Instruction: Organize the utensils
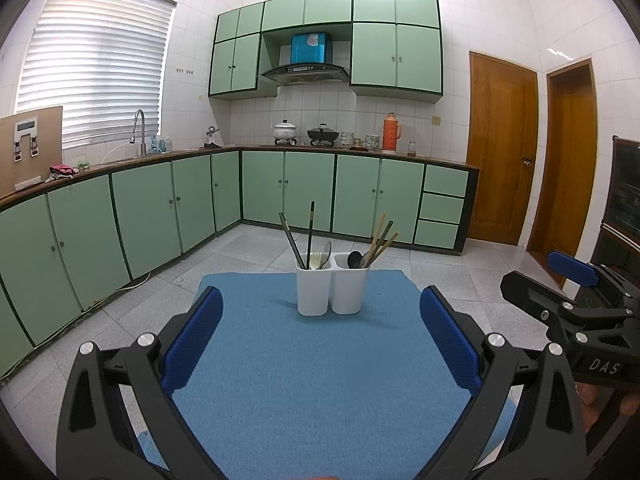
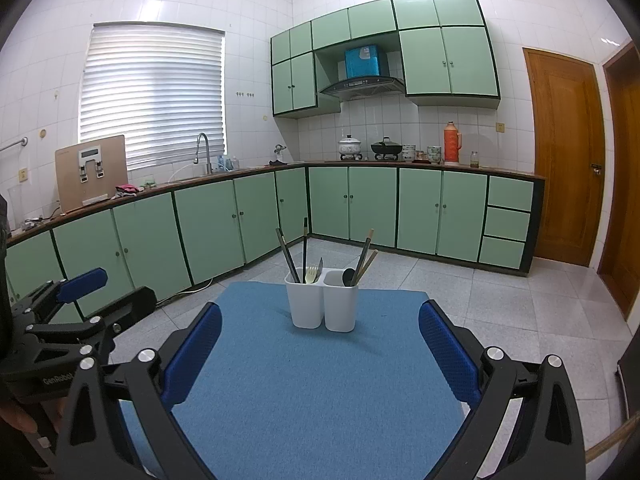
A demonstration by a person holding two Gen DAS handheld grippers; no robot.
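A white two-compartment holder [image 1: 331, 290] [image 2: 321, 304] stands on the far part of a blue mat [image 1: 320, 368] [image 2: 316, 372]. Its left cup holds dark chopsticks [image 1: 310, 236] [image 2: 304, 248], a pale fork [image 1: 317, 259] [image 2: 311, 274] and a grey spoon. The right cup holds a black spoon [image 1: 354, 259] [image 2: 348, 276] and wooden chopsticks [image 1: 382, 240] [image 2: 366, 254]. My left gripper [image 1: 320, 322] is open and empty, short of the holder. My right gripper [image 2: 320, 326] is also open and empty. Each shows at the side of the other's view.
Green base cabinets [image 1: 280, 192] [image 2: 360, 200] run along the far walls under a counter with pots and a red thermos [image 1: 391, 131] [image 2: 452, 142]. Wooden doors [image 1: 500, 148] [image 2: 564, 152] stand at the right. Grey tiled floor surrounds the mat-covered table.
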